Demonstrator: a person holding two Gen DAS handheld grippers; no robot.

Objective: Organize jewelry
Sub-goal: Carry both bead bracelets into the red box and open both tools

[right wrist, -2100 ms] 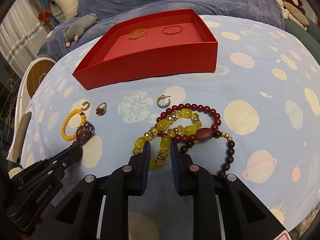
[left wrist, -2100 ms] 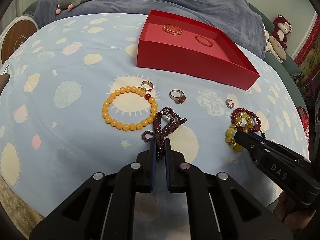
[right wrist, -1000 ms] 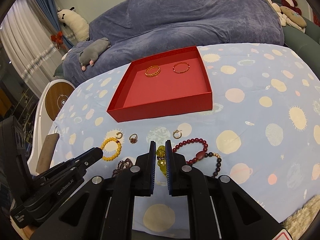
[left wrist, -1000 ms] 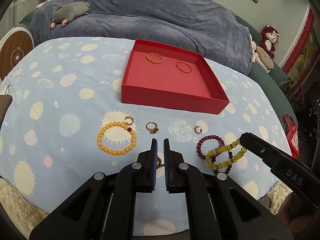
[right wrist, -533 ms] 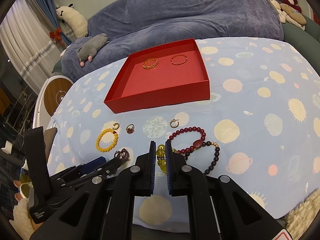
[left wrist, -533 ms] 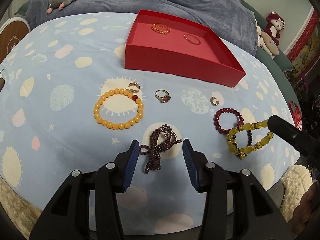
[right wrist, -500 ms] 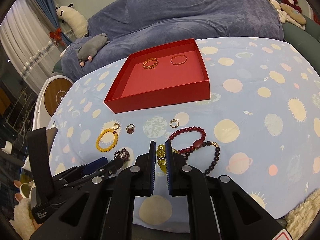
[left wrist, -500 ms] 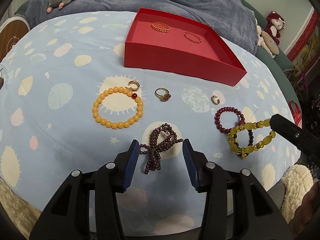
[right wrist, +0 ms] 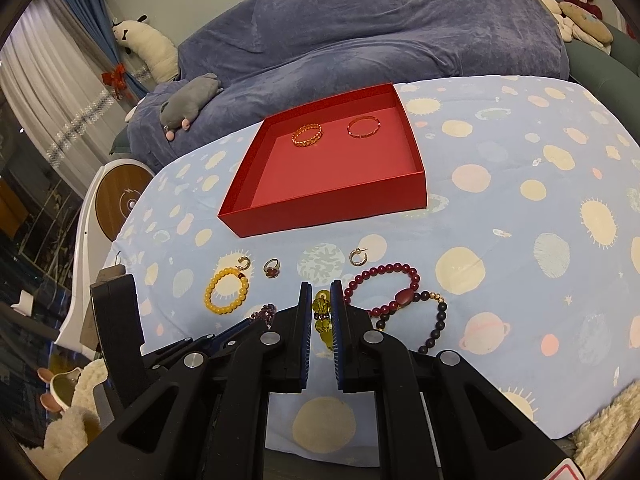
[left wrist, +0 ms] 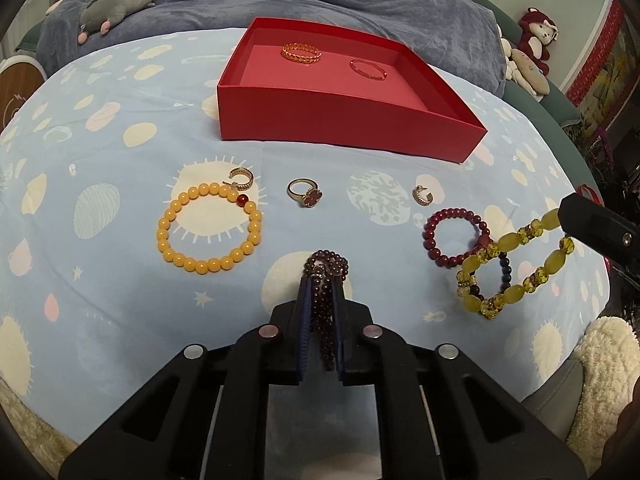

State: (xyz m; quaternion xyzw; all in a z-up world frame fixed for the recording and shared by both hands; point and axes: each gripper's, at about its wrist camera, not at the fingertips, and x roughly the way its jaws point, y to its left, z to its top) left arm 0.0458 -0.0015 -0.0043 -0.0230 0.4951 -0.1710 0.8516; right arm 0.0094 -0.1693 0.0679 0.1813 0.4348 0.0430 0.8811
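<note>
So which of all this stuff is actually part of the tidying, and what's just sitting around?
Part of the job:
red box
purple bead strand
yellow bracelet
orange bead bracelet
dark red bracelet
ring
two earrings

Lying about:
grey plush toy
blue blanket

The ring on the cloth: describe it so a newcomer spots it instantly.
Start at the red box and come toward the camera onto the blue cloth. The ring lies between two gold hoop earrings; only it carries a red clover-shaped stone.

Six bracelets (left wrist: 209, 230), two earrings (left wrist: 241, 178), one ring (left wrist: 306, 195)
</note>
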